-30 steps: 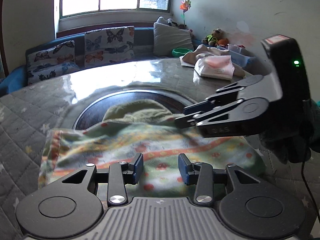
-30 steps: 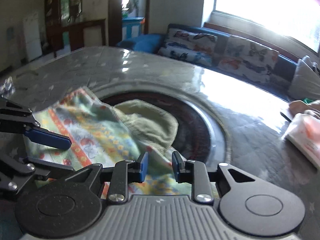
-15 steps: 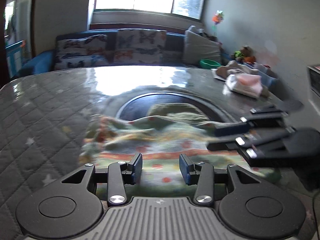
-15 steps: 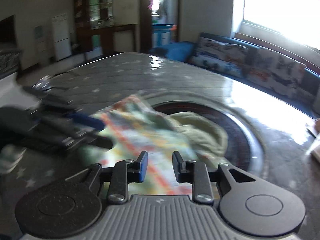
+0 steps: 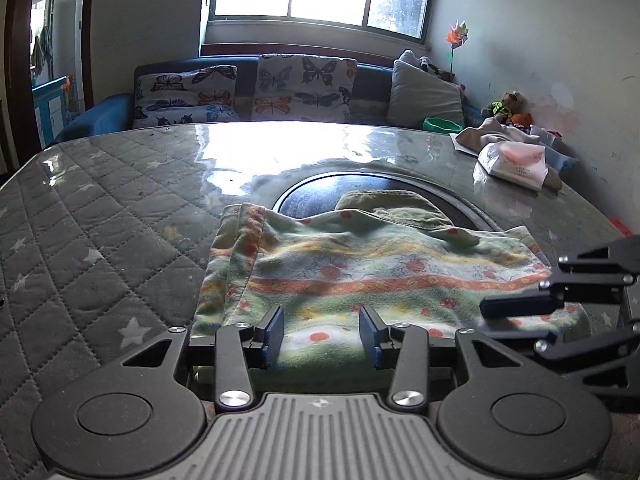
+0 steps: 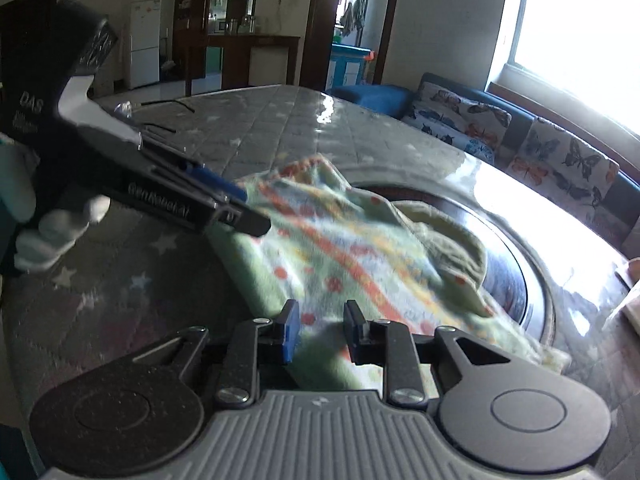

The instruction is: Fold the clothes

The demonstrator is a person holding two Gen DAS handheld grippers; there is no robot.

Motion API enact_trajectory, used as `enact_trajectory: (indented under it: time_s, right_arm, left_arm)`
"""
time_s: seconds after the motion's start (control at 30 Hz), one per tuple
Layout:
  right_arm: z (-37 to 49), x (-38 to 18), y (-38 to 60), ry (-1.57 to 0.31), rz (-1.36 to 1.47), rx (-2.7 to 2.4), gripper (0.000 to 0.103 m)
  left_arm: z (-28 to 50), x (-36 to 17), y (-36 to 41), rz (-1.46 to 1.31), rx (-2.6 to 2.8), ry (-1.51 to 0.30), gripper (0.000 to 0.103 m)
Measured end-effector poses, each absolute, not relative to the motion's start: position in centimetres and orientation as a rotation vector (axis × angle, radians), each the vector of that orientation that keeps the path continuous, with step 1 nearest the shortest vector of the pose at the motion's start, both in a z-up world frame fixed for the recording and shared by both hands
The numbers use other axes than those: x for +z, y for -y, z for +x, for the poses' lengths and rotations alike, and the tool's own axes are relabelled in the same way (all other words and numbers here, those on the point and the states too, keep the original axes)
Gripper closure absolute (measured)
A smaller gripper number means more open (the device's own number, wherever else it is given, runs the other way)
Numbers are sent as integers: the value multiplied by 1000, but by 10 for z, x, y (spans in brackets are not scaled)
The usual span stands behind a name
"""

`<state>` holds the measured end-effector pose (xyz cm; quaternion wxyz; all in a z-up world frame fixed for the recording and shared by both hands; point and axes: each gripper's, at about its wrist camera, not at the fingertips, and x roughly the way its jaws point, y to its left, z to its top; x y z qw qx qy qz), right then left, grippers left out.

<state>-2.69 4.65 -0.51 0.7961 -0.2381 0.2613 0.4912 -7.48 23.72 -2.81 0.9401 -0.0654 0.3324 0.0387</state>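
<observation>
2 garments (image 5: 372, 264) – 2 tongs (image 5: 321, 334) – 3 cushions (image 5: 304, 90), 1 wipes pkt (image 5: 514, 164)

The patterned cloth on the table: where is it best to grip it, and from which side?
Probably the near hem of the patterned cloth, approached low from the near table edge. It lies flat and thin there, just ahead of the open left gripper.

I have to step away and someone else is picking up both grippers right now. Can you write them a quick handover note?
Left claw: open, empty, over the near edge of the patterned garment.
Right claw: open, empty, at the garment's right side.
The garment lies spread on the quilted table, its far part over an olive-green cloth on the dark round inset.
Done: laid out, mostly flat.
Left: grip the edges and fold.
</observation>
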Motion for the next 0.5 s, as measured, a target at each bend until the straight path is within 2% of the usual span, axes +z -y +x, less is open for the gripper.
enact_trajectory:
  time_s: [0.23,0.5]
  right_arm:
    - [-34,-4,-33,-572,-506,1047,80]
    - [-36,-5,-21,-603,-491,1035,80]
  left_arm:
    - [-76,-9,-214,-129,5,-623,58]
    - [-66,-29,-192,-107,-35,-678,58]
